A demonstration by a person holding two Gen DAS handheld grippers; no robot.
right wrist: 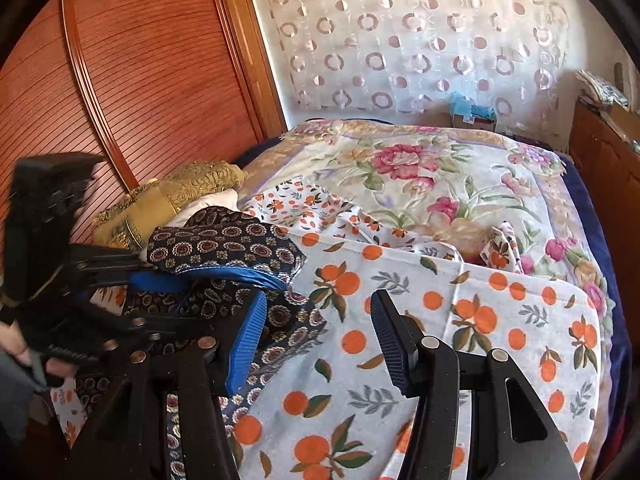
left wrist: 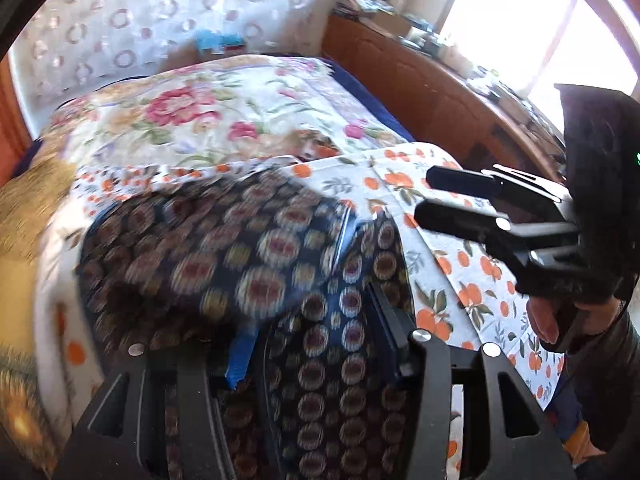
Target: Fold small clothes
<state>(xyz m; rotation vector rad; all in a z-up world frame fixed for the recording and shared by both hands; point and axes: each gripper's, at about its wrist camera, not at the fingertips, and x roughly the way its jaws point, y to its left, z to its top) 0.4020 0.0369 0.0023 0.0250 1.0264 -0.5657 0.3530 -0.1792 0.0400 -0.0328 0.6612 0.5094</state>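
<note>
A dark navy patterned garment (left wrist: 248, 256) with round medallions and a blue lining lies on the orange-print cloth (left wrist: 460, 280); it also shows in the right wrist view (right wrist: 224, 240). My left gripper (left wrist: 320, 344) has the garment draped over and between its fingers, and I cannot tell whether it is shut on it. In the right wrist view the left gripper (right wrist: 144, 296) sits at the left with a fold of the garment lifted over it. My right gripper (right wrist: 316, 344) is open and empty above the orange-print cloth (right wrist: 440, 320), next to the garment's right edge. It shows in the left wrist view (left wrist: 424, 196).
A floral blanket (right wrist: 420, 172) covers the bed behind. A gold cushion (right wrist: 168, 196) lies at the left by a wooden wardrobe door (right wrist: 140, 80). A wooden sideboard (left wrist: 440, 92) with clutter runs along the right. A curtain (right wrist: 400, 32) hangs behind.
</note>
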